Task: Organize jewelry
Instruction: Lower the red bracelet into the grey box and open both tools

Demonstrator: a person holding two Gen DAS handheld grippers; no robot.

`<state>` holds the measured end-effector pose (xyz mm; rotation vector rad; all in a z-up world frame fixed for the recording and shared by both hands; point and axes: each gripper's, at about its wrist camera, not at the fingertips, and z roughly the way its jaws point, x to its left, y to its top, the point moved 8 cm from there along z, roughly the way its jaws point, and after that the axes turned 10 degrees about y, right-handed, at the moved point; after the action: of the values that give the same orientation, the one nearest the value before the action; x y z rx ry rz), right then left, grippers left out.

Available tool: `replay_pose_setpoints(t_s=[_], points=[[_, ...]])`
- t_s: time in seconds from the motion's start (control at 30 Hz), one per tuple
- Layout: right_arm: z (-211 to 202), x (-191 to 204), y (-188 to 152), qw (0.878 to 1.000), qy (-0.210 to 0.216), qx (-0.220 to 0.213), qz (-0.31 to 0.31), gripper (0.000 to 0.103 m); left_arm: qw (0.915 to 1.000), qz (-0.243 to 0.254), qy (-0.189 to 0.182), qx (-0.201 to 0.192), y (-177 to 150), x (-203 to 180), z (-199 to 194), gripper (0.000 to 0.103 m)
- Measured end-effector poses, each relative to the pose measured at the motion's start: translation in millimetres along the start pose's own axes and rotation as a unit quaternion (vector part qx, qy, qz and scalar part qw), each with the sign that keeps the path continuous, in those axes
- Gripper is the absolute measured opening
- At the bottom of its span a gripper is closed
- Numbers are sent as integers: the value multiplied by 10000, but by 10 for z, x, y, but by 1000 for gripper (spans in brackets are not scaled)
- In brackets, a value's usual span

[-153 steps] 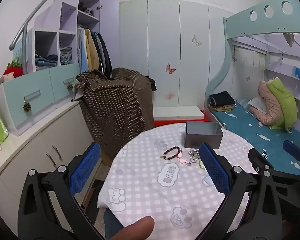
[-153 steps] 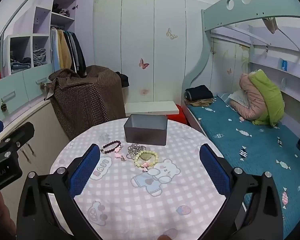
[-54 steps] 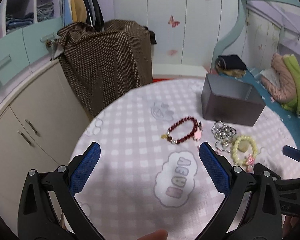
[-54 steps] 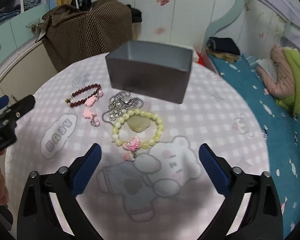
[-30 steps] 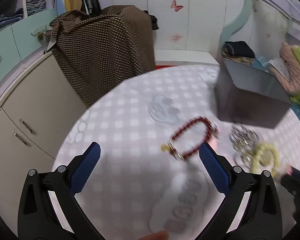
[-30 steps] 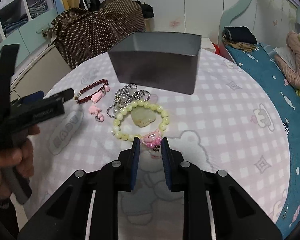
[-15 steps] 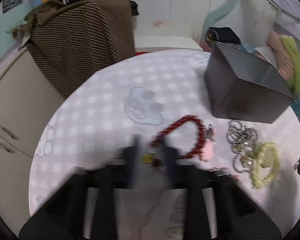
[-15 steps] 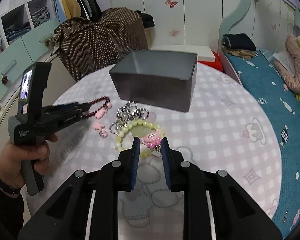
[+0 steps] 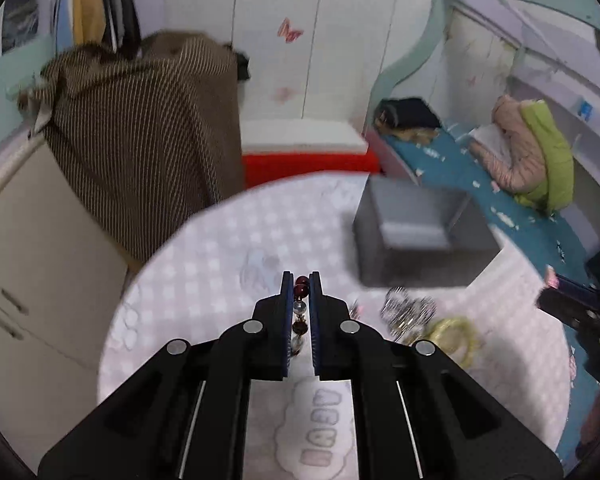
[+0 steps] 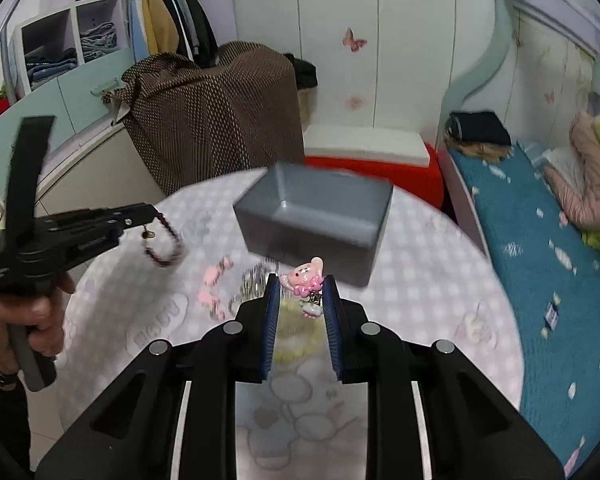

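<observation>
While both tools carry a load: left gripper (image 9: 299,280) pinched nearly closed on red bead bracelet (image 9: 301,285), bracelet off the table (image 10: 440,280), loop dangling below the tips in the right-wrist view. Right gripper (image 10: 300,282) closed narrowly on pink charm (image 10: 306,276) of yellow-green bead bracelet (image 9: 452,338), beads blurred under the fingers (lifted or dragging, cannot tell). Silver chain (image 9: 408,310) on the cloth at about 2 o'clock of the left tips, small pink charms (image 10: 216,280) loose at 10 o'clock of the right. Grey box (image 10: 316,220) beyond at 12 o'clock, open-topped, likely drop target. Risks: swinging red loop catching the box rim or slipping from a one-bead pinch; charm link twisting free; yellow beads snagging the chain; both tools crowding the box mouth.
</observation>
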<state>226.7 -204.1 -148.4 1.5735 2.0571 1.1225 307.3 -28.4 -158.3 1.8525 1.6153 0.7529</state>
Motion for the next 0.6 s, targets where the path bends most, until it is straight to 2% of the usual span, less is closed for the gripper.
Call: replay_pose_setpoints(t_s=[0.23,0.37,0.6], points=[[-86,-27,569,9987,-48,-350,-368,20,9973,150,-256,-668,606,-194,-454,7],[-23,-117,856,9985,-31,-386,-388,20,9940,198,-588,-900,925,-393,-606,7],[294,-364,1023,9998,-7,-6,-212,20,9926,352,-950,-663,1172,-743,-360,8]])
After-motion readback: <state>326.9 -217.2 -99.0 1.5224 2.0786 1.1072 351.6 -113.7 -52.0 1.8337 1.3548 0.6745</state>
